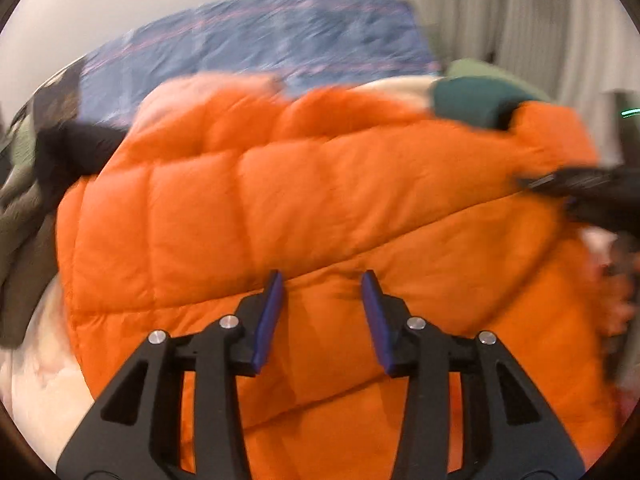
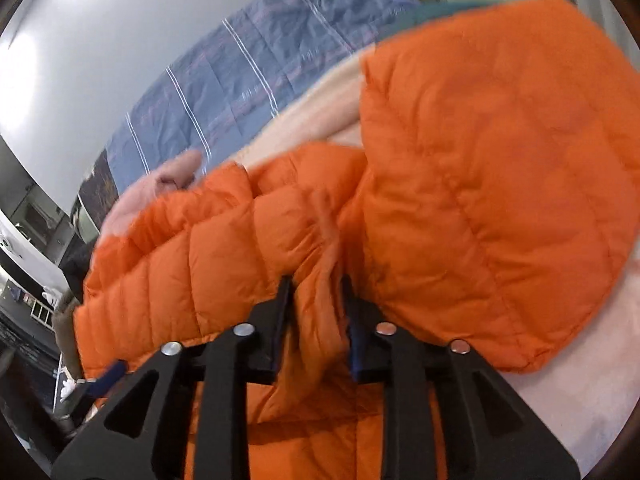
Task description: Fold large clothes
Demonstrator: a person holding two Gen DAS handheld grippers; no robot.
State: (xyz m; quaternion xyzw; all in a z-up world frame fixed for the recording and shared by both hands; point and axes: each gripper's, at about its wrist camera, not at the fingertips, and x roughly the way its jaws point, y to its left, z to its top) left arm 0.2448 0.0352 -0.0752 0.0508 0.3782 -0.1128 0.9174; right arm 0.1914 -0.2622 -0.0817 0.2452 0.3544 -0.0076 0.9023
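Your right gripper (image 2: 316, 308) has a ridge of the orange puffer jacket (image 2: 480, 184) bunched between its narrowly parted jaws; whether the pads truly pinch it is hard to tell, though the cloth fills the gap, likely so you can carry that edge over. Your left gripper (image 1: 322, 300) stands partly open above the quilted panel, holding nothing, probably poised for a second hold. The jacket lies heaped on a pale blanket (image 2: 304, 120), a blue striped sheet (image 2: 240, 92) behind, dark clothes (image 1: 28, 208) bunched beside it.
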